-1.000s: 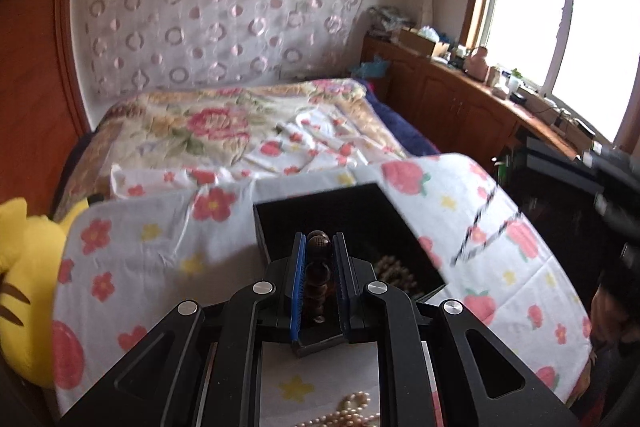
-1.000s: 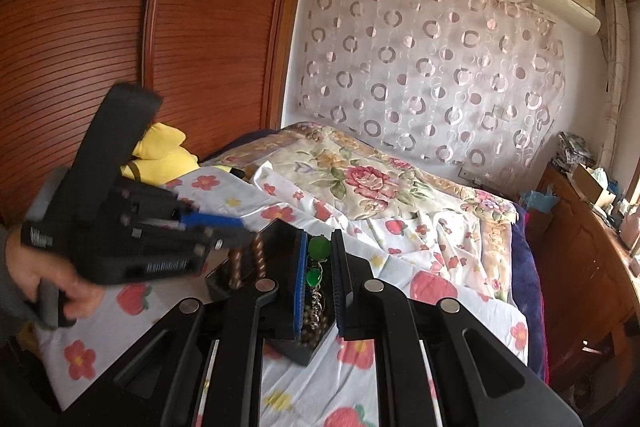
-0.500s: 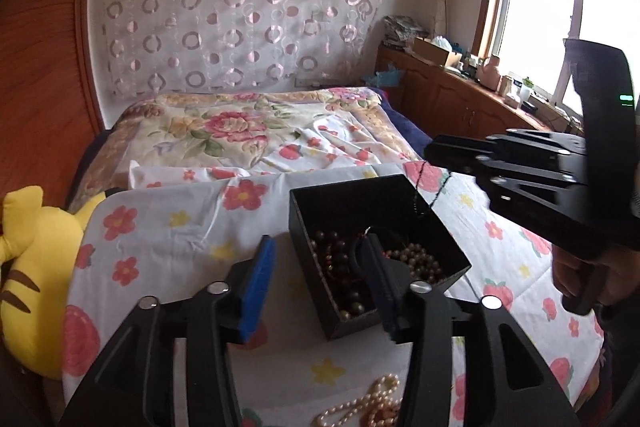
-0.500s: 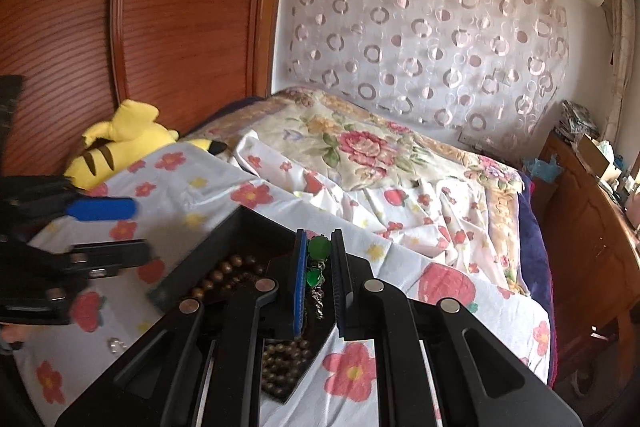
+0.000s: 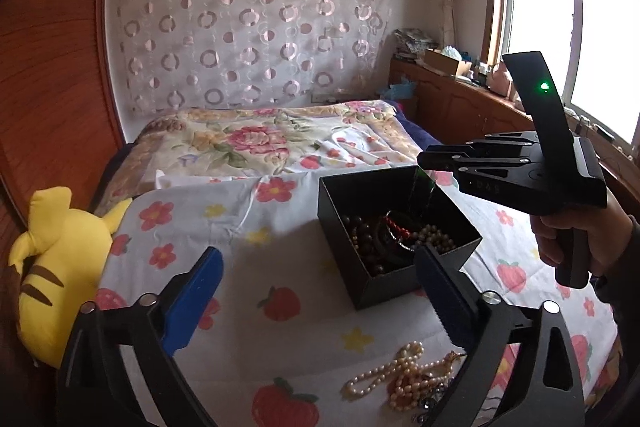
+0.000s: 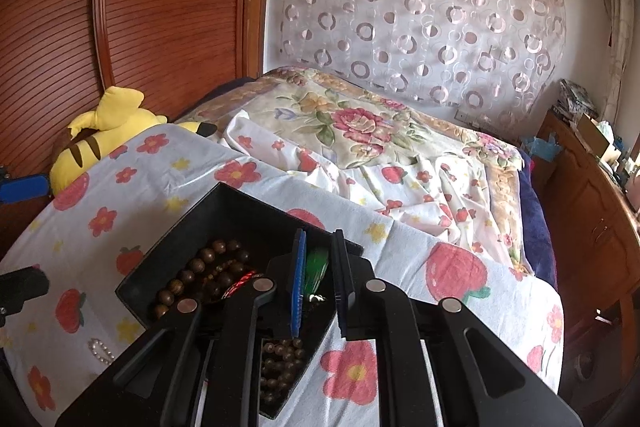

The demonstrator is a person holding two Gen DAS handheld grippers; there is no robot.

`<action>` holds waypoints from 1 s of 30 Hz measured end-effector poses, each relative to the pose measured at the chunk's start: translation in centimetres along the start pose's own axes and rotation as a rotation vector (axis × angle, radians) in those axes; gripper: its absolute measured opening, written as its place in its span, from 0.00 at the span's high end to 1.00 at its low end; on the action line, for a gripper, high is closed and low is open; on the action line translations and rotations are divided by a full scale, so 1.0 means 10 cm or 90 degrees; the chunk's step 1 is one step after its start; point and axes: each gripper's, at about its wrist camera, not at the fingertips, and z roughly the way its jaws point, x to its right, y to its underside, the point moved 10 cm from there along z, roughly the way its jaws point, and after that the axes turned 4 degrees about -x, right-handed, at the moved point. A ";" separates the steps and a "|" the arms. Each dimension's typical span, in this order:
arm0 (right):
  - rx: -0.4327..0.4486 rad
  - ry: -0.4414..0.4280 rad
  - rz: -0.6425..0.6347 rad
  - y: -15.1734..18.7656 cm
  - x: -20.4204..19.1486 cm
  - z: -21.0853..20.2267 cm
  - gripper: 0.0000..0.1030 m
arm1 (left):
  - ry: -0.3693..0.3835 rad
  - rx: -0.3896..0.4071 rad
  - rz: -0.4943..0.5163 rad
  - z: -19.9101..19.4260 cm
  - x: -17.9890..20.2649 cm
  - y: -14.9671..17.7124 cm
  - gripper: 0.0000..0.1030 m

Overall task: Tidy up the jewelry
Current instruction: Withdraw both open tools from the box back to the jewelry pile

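A black jewelry box (image 5: 400,223) stands on the flowered cloth and holds brown bead bracelets (image 5: 362,237), a red bracelet and pale pearls (image 5: 436,237). It also shows in the right wrist view (image 6: 168,267). My left gripper (image 5: 320,291) is open and empty, in front of the box. My right gripper (image 6: 322,277) hangs over the box with its jaws slightly parted around a green pendant necklace (image 6: 316,269). Its chain (image 5: 420,195) dangles into the box. Pearl necklaces (image 5: 404,377) lie on the cloth near me.
A yellow plush toy (image 5: 56,267) lies at the left edge of the cloth, against the wooden wardrobe. A small pearl ring (image 6: 100,349) lies on the cloth left of the box. A flowered bed (image 5: 264,143) is behind, and a wooden cabinet (image 5: 472,107) is at the right.
My left gripper opened, dropped the brown beads into the box and pulled back. My right gripper moved over the box, lowered the green pendant and parted its jaws slightly.
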 end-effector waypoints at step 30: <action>-0.062 -0.135 -0.101 1.37 -1.14 -0.54 0.64 | 0.034 -0.049 -0.035 -0.28 0.02 0.92 0.08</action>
